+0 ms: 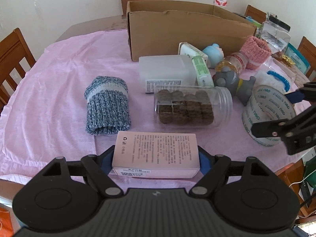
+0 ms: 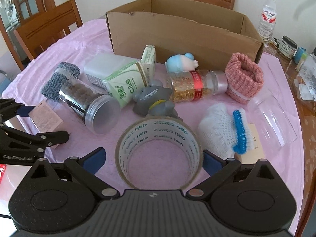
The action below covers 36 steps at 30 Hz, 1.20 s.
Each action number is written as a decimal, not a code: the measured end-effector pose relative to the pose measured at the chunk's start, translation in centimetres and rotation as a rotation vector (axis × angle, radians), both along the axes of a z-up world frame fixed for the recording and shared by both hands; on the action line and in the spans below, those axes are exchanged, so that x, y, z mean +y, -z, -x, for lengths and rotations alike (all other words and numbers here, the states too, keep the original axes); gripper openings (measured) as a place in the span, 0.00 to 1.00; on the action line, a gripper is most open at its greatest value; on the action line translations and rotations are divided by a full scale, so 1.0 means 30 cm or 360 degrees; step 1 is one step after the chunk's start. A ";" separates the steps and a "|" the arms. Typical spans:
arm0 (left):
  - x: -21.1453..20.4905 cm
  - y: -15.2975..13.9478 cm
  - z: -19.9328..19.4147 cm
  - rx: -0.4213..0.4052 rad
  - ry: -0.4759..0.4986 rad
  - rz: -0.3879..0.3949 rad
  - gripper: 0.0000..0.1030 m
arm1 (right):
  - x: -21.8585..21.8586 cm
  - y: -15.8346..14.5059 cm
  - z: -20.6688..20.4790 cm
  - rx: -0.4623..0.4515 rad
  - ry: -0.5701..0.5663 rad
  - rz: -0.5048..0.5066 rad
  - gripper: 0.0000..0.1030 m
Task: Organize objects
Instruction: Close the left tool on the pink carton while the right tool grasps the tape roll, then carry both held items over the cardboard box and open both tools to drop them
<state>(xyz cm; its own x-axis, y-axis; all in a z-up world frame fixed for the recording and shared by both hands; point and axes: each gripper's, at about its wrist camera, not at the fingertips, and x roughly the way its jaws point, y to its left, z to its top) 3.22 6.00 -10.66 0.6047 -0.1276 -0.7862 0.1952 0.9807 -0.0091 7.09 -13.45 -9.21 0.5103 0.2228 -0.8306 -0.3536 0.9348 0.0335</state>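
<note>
My left gripper is shut on a pale pink printed box, with a blue pad pressed against each side, low over the pink cloth. A clear tape roll stands between the fingers of my right gripper. The right pad touches the roll and a gap shows at the left pad, so that gripper is open. An open cardboard box stands behind the clutter. The right wrist view shows the left gripper and the pink box at its left edge.
On the cloth lie a blue knit roll, a jar of brown biscuits, a white carton, a grey toy, a blue toy, a gold-filled bottle, a pink knit cuff and a brush. Wooden chairs surround the table.
</note>
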 end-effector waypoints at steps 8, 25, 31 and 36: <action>0.015 -0.049 -0.007 0.0009 0.0109 0.0002 0.79 | 0.014 -0.006 -0.029 0.0074 0.0108 0.0089 0.85; 0.037 -0.334 -0.217 -0.0068 0.0280 0.0029 0.79 | -0.004 -0.270 -0.075 0.0037 0.0118 0.0033 0.85; -0.023 -0.422 -0.377 -0.0183 0.0221 0.0022 0.79 | -0.027 -0.353 -0.187 -0.0038 0.0048 -0.0010 0.85; -0.075 -0.481 -0.551 -0.0271 0.0177 0.0018 0.79 | -0.034 -0.418 -0.304 -0.0125 -0.0018 -0.0015 0.85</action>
